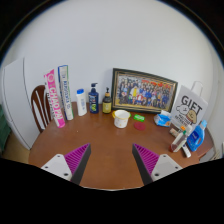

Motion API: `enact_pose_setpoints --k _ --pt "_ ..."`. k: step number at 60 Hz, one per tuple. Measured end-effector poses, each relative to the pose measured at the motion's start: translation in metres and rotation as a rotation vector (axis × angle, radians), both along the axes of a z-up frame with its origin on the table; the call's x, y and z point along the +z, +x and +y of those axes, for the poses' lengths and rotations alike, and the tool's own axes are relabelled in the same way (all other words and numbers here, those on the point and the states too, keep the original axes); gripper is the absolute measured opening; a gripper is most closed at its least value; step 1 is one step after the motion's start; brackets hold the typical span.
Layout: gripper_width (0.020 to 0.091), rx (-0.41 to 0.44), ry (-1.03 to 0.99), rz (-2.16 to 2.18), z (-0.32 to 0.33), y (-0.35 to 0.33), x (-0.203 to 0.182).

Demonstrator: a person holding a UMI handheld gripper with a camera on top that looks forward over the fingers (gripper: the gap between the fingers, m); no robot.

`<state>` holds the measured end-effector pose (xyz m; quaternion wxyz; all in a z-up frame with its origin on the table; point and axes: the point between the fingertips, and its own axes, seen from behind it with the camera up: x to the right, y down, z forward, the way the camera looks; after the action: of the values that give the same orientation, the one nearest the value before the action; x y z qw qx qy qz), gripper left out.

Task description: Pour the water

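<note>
1. Your two-finger gripper (112, 163) hangs above the near edge of the round brown wooden table (100, 145), level and pointing straight across it, fingers spread wide with nothing between the magenta pads (78, 157).
2. Well beyond the fingers, mid-table, stands the small white cup (121, 118).
3. Left of that cup stand a dark blue bottle (93, 99) and a white bottle (81, 102).
4. Behind the cup, a black-framed group photograph (144, 91) leans against the wall.

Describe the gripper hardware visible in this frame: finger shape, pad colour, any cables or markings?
The gripper shows two dark fingers, each tapering to a point. Each finger bears a magenta pad with fine ridged lines on its inner face. No cables, labels, hand or sleeve are visible.
</note>
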<state>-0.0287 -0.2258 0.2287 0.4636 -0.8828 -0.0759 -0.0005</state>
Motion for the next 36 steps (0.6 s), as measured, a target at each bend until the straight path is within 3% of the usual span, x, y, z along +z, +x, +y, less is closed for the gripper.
enact_pose_setpoints --k 8,28,36 --pt "0.0851 -0.079 -0.009 -0.001 -0.003 0.041 -0.007" --pt "0.0858 -0.237 0.031 -0.018 0.036 0.267 -0.074" --pt "0.0858 -0.261 0.059 -0.022 0.065 0.349 -0.105"
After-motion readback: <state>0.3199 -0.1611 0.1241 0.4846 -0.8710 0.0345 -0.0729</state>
